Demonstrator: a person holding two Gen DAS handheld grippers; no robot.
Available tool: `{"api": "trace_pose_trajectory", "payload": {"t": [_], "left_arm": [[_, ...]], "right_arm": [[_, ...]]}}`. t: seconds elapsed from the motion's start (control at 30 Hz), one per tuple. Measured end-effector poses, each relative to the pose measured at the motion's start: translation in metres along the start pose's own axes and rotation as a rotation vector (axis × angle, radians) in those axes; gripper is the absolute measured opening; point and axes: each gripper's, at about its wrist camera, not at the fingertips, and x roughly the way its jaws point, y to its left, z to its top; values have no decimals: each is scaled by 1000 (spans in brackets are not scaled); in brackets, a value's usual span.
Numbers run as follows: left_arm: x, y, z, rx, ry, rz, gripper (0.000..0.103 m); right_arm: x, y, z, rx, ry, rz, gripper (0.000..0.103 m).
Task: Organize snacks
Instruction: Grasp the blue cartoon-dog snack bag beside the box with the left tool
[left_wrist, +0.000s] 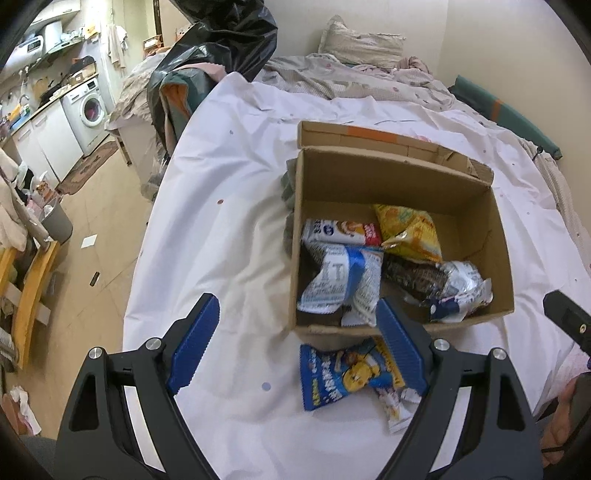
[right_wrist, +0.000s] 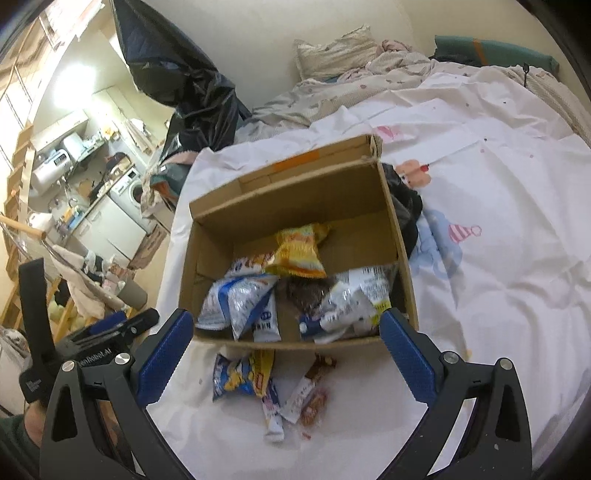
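On the white bedsheet before the cardboard box, both empty grippers, left gripper and right gripper, are hovering agape over a blue snack packet, likely light, crinkly and slippery, best pinched across its sealed edge.

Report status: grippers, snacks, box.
Left gripper open, empty. Right gripper open, empty. Box part-filled; blue packet and sticks loose on sheet. Nothing blocking.

We can't read the print on the blue snack bag since the left claw's finger covers its corner, and the box's near wall hides the lower ends of the packets inside.
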Motion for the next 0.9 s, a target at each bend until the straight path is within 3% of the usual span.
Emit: {"api": "trace_pose_trajectory", "payload": {"t": [0.2,0.33,0.47,0.6,0.7,0.9], "left_arm": [[8,22,-7,-91,56,17,84],[27,26,-13,-116,146,16,84],[55,23,-22,-156,267,-11,84],[77,10,-31,-181,345,-100,85],[97,-4,-35,-208,415,-160,94],[128,-27,-48,-242,506,-175,95]], "right_arm": [[8,-12,-18,44,78,-25,103],[13,-22,-26,84,118,-41,103],[16,-29,-26,136,124,-39,103],[17,-31,-25,140,124,-49,103],[19,-34,-25,145,130,-59,103],[20,-41,-26,154,136,-71,103]]}}
